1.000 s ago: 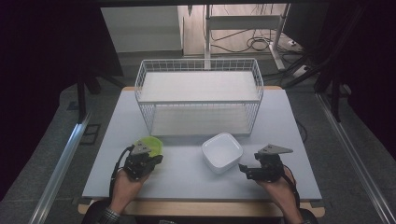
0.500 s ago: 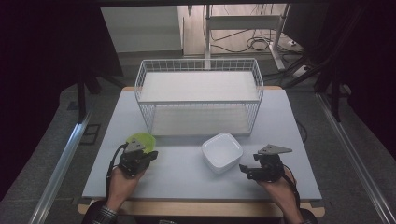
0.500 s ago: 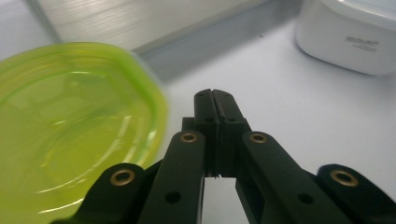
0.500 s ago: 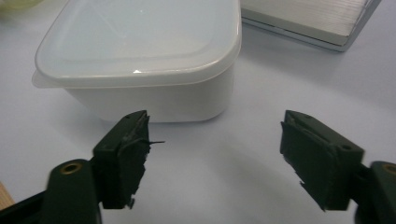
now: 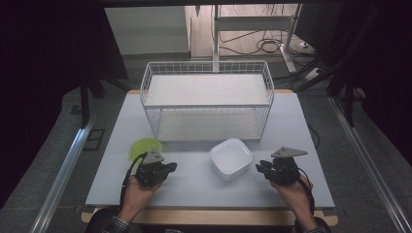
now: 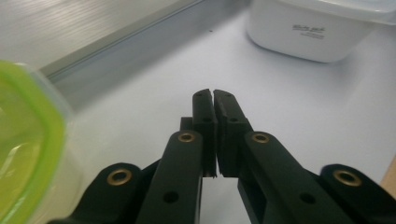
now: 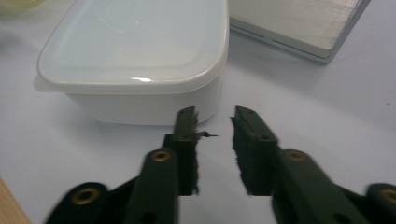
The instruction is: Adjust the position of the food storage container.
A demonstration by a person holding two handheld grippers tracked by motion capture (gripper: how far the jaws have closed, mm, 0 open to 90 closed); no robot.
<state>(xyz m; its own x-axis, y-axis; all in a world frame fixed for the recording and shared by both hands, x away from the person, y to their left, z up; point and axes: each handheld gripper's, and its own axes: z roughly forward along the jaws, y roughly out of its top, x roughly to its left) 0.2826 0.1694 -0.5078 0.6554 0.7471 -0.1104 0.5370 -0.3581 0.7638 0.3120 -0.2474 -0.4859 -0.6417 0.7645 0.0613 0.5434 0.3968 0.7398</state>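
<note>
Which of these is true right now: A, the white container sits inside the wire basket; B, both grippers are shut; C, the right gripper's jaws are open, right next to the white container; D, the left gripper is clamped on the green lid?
C: the right gripper shows a clear gap between its jaws, empty, just short of the white container, which sits on the table in front of the wire basket.

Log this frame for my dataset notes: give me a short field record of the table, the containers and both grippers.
surface: white table, wooden front edge
rack: white wire basket at the far middle, nothing in it
white container: lidded, standing on the table in front of the basket
green container: green lid, near left, beside the left gripper
left gripper: jaws closed, holding nothing
right gripper: jaws apart, aimed at the white container, not touching it
</note>
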